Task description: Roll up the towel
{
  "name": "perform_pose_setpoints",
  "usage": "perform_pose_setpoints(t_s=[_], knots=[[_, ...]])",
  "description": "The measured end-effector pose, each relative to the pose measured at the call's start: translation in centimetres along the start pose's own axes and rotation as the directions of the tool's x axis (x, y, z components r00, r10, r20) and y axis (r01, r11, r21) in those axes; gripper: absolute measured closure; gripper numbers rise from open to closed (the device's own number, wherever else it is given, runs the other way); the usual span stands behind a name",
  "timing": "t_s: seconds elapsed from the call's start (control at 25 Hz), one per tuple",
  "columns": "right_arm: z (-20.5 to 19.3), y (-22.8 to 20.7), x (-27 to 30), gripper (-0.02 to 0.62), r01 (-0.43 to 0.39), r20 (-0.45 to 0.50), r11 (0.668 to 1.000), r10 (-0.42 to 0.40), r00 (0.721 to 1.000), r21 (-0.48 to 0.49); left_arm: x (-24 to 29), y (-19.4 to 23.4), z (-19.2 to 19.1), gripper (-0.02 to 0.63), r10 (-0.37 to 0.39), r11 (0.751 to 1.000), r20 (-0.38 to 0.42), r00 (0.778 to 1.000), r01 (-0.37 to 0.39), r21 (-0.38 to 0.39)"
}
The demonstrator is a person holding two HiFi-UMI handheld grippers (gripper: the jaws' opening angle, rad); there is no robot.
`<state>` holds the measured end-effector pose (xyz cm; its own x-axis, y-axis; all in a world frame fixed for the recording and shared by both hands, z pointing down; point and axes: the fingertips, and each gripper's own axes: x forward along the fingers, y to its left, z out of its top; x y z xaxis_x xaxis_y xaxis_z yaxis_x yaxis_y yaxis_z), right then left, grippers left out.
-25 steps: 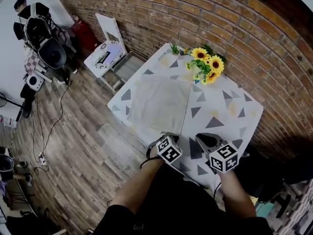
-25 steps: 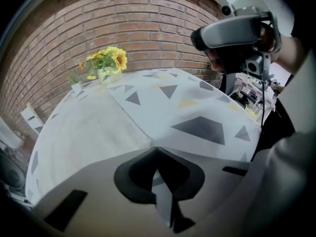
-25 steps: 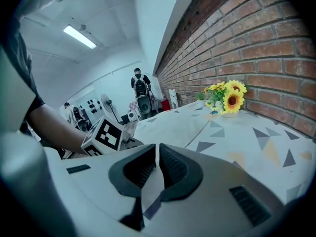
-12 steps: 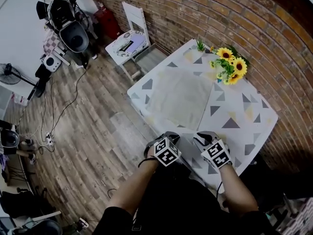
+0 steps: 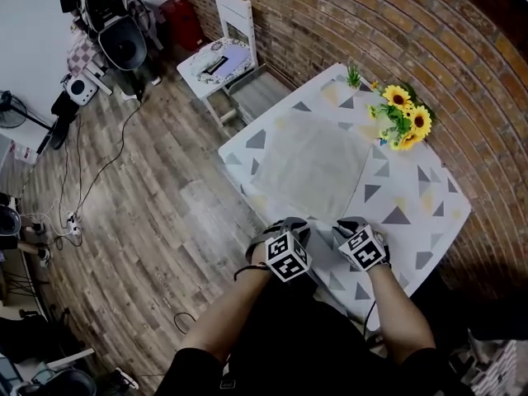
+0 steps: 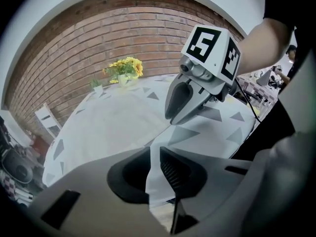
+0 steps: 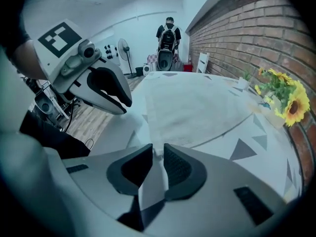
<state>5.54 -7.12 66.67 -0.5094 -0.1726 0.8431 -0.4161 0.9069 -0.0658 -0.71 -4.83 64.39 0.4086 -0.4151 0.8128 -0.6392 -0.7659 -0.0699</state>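
Here the left tool (image 5: 292,224) is seen in its own view with its jaws only a narrow slit apart, having just been opening, and nothing is held between them; only the patterned surface (image 5: 412,221) shows through the gap. The right tool (image 5: 351,224) has its jaws set a little wider, having just been closing slightly, and it too is empty, though the near edge of the towel (image 5: 318,167) appears to reach almost to its tips. Both tools are angled downward side by side at the near edge of the surface, close together but apart. The towel is spread flat on the surface, ahead of both tools and away from the person, towards the sunflowers (image 5: 404,122) and the brick wall. Its near edge runs across in front of the two tools, so a roll would be driven forward, away from the body. The right tool is judged to lie by the towel's near right corner and the left tool further along the same edge; neither is clearly nearer. No rolling is under way yet; the near edge remains to be gripped.
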Motion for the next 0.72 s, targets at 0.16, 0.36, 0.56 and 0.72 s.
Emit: perform_pose_setpoints(t_s=[0.16, 0.36, 0.56, 0.72], knots=[[0.7, 2.1, 0.2, 0.539, -0.042, 0.0, 0.999, 0.042, 0.999, -0.017, 0.1, 0.2, -0.6, 0.512, -0.014, 1.0, -0.01, 1.0, 0.014, 0.022], [2.5, 4.8, -0.3, 0.552, -0.104, 0.036, 0.994, 0.105, 0.994, -0.034, 0.1, -1.1, -0.9, 0.417, -0.035, 0.989, -0.027, 0.999, 0.038, 0.146], [3.5, 6.3, -0.8, 0.554, -0.163, 0.034, 0.985, 0.165, 0.986, -0.058, 0.4, -1.6, -0.7, 0.453, -0.026, 0.978, -0.009, 1.0, 0.028, 0.208], [4.0, 6.2, -1.0, 0.555, -0.172, 0.034, 0.981, 0.176, 0.984, -0.085, 0.7, -1.6, -0.9, 0.554, -0.041, 0.983, -0.004, 0.999, 0.042, 0.179]])
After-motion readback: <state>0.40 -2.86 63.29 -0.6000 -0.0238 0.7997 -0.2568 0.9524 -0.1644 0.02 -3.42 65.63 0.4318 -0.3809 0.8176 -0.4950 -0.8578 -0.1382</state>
